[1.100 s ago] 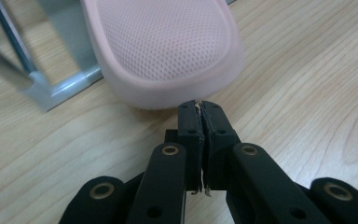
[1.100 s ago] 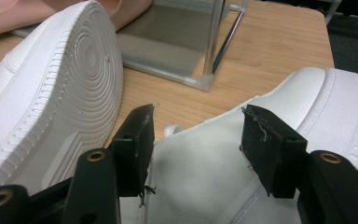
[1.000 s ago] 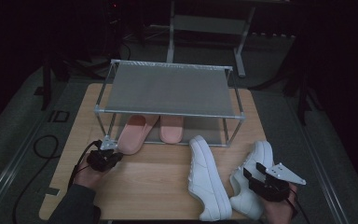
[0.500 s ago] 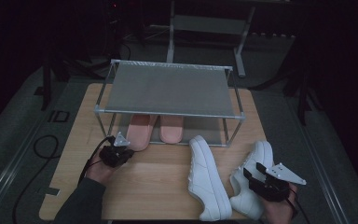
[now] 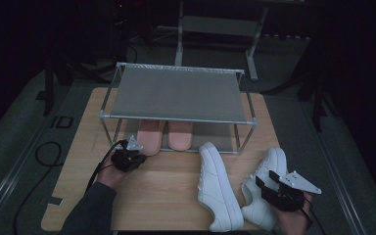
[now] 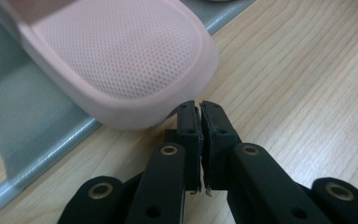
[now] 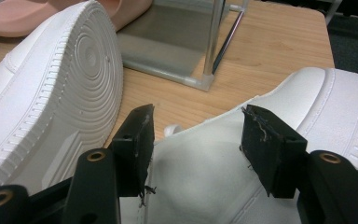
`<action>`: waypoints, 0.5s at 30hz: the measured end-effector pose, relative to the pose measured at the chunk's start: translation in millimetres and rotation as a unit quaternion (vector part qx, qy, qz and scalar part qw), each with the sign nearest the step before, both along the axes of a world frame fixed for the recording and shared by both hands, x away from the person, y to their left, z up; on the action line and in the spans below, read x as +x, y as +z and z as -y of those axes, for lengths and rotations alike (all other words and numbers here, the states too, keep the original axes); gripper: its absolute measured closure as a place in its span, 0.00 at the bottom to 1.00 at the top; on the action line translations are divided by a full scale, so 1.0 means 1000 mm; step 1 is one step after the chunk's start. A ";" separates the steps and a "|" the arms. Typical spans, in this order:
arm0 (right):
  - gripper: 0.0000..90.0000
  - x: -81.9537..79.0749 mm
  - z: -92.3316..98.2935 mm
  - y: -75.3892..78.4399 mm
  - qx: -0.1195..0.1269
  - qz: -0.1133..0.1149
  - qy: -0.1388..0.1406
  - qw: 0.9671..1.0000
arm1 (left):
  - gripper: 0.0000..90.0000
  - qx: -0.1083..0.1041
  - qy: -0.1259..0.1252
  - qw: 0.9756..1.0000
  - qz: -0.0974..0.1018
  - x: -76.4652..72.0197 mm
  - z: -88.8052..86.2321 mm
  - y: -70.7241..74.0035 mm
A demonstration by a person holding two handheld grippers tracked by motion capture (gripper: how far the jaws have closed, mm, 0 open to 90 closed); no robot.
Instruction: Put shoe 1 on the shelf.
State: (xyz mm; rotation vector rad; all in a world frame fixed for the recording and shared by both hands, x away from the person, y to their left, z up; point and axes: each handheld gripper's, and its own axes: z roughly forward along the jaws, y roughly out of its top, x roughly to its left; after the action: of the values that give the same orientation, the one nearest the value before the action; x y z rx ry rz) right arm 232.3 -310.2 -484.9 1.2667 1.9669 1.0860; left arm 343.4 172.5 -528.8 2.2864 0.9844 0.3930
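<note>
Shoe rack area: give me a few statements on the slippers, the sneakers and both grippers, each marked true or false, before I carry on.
1. The left gripper has its jaws shut with nothing between them. True.
2. The pink slippers sit on the rack's top shelf. False: they lie on the bottom shelf, under the bare top shelf.
3. The right gripper has its jaws open around the edge of a white sneaker. True.
4. Both white sneakers are on the rack. False: both lie on the wooden table in front of it.
5. The other white sneaker shows its sole in the right gripper view. True.
</note>
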 end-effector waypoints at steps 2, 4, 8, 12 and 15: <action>0.48 0.000 0.000 0.000 0.001 0.000 0.000 1.000 | 0.96 -0.003 -0.004 1.000 -0.001 0.003 0.004 0.000; 0.48 0.000 0.000 0.000 0.000 0.000 0.000 1.000 | 0.96 -0.004 -0.005 1.000 -0.001 0.005 0.006 -0.001; 0.48 0.000 0.000 0.000 0.000 0.000 0.000 1.000 | 0.96 -0.004 -0.008 1.000 -0.002 0.008 0.010 -0.001; 0.48 0.000 0.000 0.000 0.000 0.000 0.000 1.000 | 0.96 -0.007 -0.011 1.000 -0.004 0.012 0.014 -0.001; 0.48 0.000 0.000 0.000 0.000 0.000 0.000 1.000 | 0.96 -0.008 -0.014 1.000 -0.004 0.014 0.018 -0.001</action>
State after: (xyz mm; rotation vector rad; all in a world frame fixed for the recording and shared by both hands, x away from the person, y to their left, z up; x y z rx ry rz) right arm 232.3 -310.4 -484.9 1.2673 1.9671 1.0865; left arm 357.3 154.9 -530.1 2.2857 0.9552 0.3635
